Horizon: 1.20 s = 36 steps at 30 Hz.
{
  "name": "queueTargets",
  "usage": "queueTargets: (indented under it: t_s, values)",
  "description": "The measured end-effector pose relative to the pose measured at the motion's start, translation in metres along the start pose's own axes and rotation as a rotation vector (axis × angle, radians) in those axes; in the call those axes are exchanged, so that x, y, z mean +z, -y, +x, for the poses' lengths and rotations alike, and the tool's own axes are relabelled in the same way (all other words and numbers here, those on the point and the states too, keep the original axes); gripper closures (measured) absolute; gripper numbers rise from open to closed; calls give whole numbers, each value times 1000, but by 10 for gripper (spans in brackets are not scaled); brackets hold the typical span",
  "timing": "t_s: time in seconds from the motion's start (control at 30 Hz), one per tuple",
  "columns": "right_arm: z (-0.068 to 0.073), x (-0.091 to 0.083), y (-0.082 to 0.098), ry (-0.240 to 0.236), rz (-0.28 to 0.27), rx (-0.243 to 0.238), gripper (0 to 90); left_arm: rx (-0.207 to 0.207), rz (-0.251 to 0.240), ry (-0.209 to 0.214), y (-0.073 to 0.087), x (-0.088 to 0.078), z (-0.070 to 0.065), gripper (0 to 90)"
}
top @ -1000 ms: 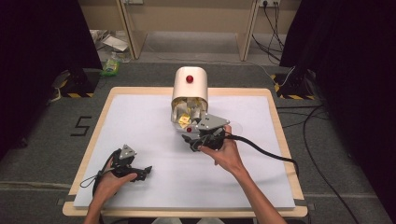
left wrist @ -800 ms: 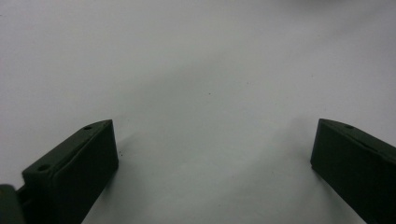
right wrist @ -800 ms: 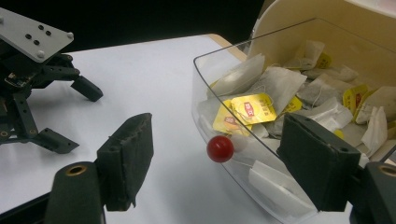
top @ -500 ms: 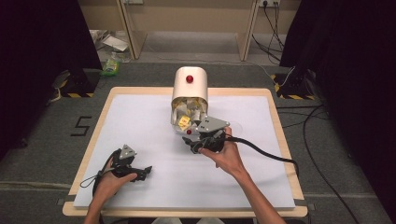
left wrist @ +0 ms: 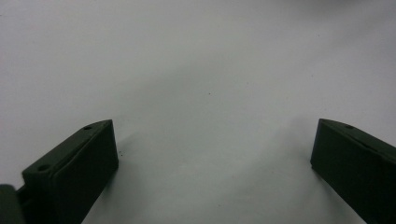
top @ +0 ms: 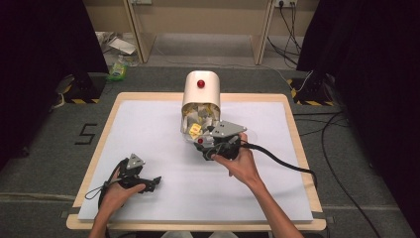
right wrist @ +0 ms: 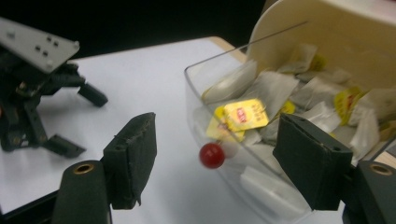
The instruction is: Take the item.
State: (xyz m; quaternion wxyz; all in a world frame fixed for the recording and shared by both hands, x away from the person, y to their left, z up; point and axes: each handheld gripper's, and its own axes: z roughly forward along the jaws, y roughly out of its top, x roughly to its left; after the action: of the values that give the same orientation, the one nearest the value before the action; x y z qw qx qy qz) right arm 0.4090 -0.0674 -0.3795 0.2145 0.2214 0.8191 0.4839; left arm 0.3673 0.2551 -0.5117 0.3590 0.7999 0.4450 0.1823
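Observation:
A cream rounded box (top: 201, 91) with a red button on top lies at the middle of the white table (top: 148, 129). Its clear front flap (right wrist: 261, 186) hangs open, showing several tea bags, one with a yellow tag (right wrist: 245, 115). My right gripper (top: 199, 144) points at the flap. The flap's small red knob (right wrist: 212, 155) sits between its jaws without touching either pad. These jaws have just been closing a little and remain wide apart. My left gripper (top: 153, 182) rests open on the table at the near left, with only bare white surface between its jaws (left wrist: 212, 140).
A black cable (top: 282, 158) trails from the right gripper across the table to the right edge. In the right gripper view the left gripper (right wrist: 32, 93) is off to the left. Beyond the table, the floor holds litter (top: 119, 67), wooden frame legs and more cables.

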Motion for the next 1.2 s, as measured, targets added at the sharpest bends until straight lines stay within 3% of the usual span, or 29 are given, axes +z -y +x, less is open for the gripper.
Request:
queueTargets:
  t_s: [0.13,0.3,0.67,1.0,1.2]
  values:
    - [-8,0,-6,28,-34,32,349,0,0,1,0,0,0,0]
    - [-14,7,-6,29,-5,32,377,0,0,1,0,0,0,0]
    - [-2,8,2,-21,62,-15,433,0,0,0,0,0,0,0]
    - [4,3,4,-38,87,-38,447,0,-1,0,0,0,0,0]
    - [3,2,3,-41,74,-28,440,0,0,1,0,0,0,0]
